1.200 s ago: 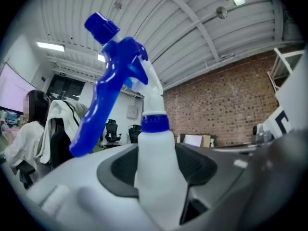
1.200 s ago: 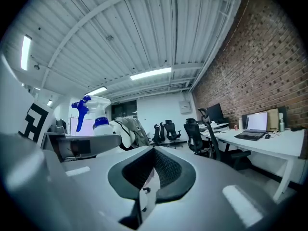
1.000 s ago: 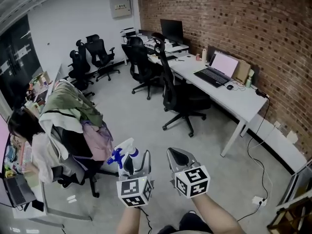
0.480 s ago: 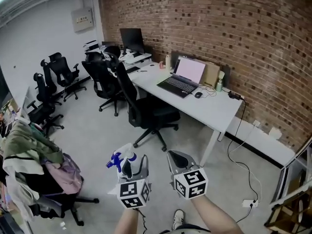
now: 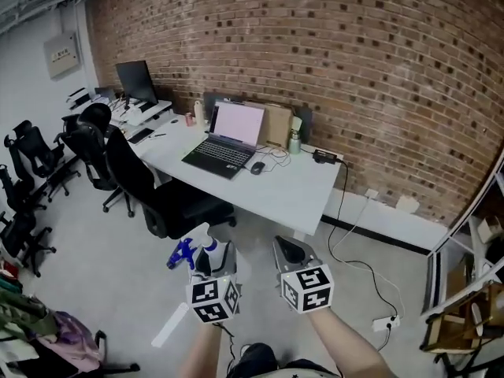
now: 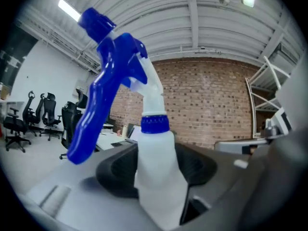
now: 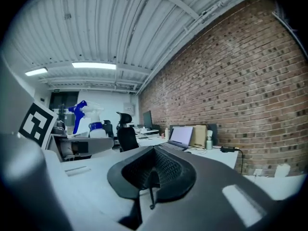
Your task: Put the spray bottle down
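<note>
The biggest risk, as I judge it, is a drop onto the grey concrete floor (image 5: 102,258). The white plastic spray bottle with a blue trigger head (image 6: 155,162) is held upright at the lower centre-left of the head view, over that floor and well apart from any surface. The left gripper (image 5: 213,264) has its black fingers (image 6: 195,165) clenched on the bottle's tapering shoulder only. The heavy trigger head leans out to the left, so a jolt could tip it or let it slide through. A smaller risk is a topple on landing if the bottle is set down tilted or on the edge of the long white desk (image 5: 295,195). The right gripper (image 7: 153,174) at lower centre has its fingers pressed together on nothing.

A red brick wall (image 5: 331,69) fills the upper frame behind the desk. A black office chair (image 5: 169,203) stands against the desk's near left side and blocks that approach. An open laptop with a pink-lit screen (image 5: 227,138) takes the desk's middle, leaving the near right corner bare. A black cable (image 5: 340,227) hangs off the right end to the floor and could snag feet. A dark computer mouse (image 5: 257,168) and a small green bottle (image 5: 294,142) sit just beyond the bare patch.
</note>
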A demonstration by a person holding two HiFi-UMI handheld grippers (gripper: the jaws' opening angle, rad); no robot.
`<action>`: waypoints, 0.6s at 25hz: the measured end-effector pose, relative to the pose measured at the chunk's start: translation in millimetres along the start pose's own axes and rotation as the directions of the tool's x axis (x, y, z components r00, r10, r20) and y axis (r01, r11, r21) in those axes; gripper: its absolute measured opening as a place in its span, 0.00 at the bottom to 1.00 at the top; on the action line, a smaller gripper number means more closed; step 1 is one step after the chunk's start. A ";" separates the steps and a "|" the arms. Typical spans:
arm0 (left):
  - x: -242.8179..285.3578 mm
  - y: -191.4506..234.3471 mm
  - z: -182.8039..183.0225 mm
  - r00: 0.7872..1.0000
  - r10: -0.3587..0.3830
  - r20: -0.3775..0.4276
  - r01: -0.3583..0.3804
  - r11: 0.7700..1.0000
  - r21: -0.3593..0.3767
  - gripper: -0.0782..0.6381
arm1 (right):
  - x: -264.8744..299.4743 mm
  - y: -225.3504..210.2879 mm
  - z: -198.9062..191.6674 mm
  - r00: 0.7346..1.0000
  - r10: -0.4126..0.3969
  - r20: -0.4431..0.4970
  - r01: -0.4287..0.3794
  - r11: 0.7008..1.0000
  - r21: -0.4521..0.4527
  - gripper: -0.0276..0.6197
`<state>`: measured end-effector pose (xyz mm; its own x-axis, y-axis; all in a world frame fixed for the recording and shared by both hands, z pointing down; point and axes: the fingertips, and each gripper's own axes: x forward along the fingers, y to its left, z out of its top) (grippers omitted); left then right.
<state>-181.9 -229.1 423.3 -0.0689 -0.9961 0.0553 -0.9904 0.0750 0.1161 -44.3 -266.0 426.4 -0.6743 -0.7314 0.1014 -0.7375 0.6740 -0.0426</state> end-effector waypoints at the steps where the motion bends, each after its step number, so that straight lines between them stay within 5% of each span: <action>1: 19.8 -7.6 -3.5 1.000 -0.022 -0.007 0.022 1.000 -0.001 0.44 | 6.0 -16.4 -2.8 1.000 -0.028 -0.003 0.028 1.000 0.001 0.03; 8: 162.7 -46.2 -29.1 0.987 -0.159 -0.026 0.160 0.987 0.028 0.44 | 62.9 -123.7 -20.4 0.982 -0.189 -0.029 0.190 0.981 0.027 0.03; 15: 305.0 -82.8 -47.4 0.951 -0.308 -0.022 0.309 0.947 0.089 0.44 | 142.7 -208.9 -27.6 0.956 -0.283 -0.079 0.288 0.955 0.074 0.03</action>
<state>-115.3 -536.9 477.5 0.2424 -0.9694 0.0382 -0.9698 -0.2410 0.0387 14.6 -508.4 477.2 -0.4332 -0.8816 0.1872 -0.9013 0.4249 -0.0845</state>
